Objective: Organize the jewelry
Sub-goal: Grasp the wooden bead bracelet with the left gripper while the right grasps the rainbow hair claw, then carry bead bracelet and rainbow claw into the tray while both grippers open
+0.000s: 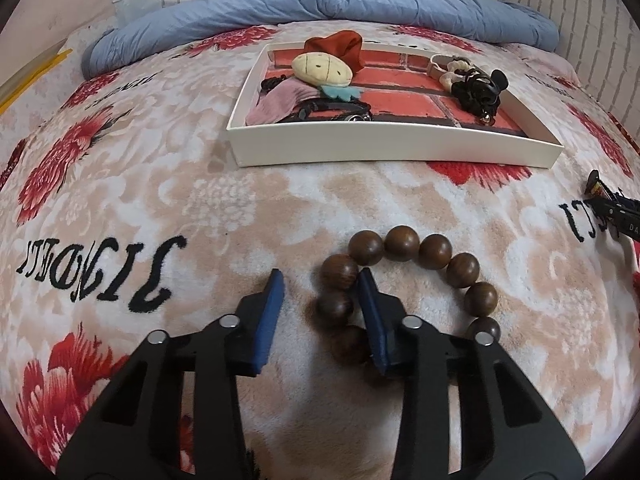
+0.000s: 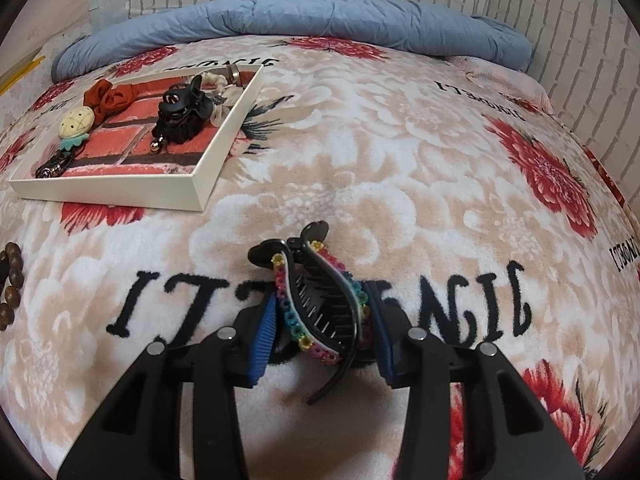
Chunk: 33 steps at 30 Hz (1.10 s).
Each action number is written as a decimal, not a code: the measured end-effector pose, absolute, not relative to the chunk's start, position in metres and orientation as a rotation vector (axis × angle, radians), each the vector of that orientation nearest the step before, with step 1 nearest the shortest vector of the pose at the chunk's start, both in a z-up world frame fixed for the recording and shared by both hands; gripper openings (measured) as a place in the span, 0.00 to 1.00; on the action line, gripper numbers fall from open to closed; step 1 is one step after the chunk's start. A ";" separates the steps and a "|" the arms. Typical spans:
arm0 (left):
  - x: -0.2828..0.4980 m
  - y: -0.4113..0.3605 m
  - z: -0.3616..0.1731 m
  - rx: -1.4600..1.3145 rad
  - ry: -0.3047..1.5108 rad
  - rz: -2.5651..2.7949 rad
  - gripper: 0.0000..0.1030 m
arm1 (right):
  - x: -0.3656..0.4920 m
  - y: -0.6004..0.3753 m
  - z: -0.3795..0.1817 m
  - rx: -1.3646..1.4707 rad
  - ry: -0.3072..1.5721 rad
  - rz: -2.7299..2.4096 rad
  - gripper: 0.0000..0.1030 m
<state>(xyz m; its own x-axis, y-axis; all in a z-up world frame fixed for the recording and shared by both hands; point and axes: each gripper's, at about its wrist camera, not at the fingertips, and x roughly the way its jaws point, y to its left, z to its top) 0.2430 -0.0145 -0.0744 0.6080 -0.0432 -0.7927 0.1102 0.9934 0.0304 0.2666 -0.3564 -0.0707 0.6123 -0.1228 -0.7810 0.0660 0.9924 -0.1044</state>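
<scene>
A bracelet of dark brown wooden beads (image 1: 436, 252) lies on the flowered blanket. My left gripper (image 1: 320, 280) points down at it with the ring's left side between the blue pads. The right pad rests inside the ring against the beads; the left pad stands a little apart from them. In the right wrist view, a black hair clip (image 2: 320, 300) edged with small coloured beads sits between the pads of my right gripper (image 2: 324, 296), which touch it on both sides. The bracelet (image 2: 10, 284) also shows at that view's left edge.
A shallow white tray (image 1: 392, 148) with a red brick-pattern floor lies further back on the bed. It holds a plush charm with a red bow (image 1: 320, 66), a black claw clip (image 1: 480, 88) and pink fabric (image 1: 276, 100). A rolled blue quilt (image 1: 320, 4) lies along the white brick wall.
</scene>
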 end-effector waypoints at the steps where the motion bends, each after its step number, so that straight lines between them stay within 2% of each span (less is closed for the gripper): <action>1: 0.243 -0.014 -0.074 0.075 0.911 -0.094 0.23 | 0.266 -0.356 -0.070 -0.066 0.903 -0.108 0.41; 2: 0.242 -0.014 -0.074 0.069 0.910 -0.103 0.19 | 0.265 -0.357 -0.069 -0.064 0.899 -0.108 0.41; 15: 0.235 -0.017 -0.061 0.070 0.846 -0.114 0.17 | 0.253 -0.356 -0.055 -0.018 0.852 -0.102 0.41; 33: 0.215 -0.052 0.012 0.128 0.636 -0.196 0.17 | 0.251 -0.353 -0.019 0.024 0.806 -0.104 0.40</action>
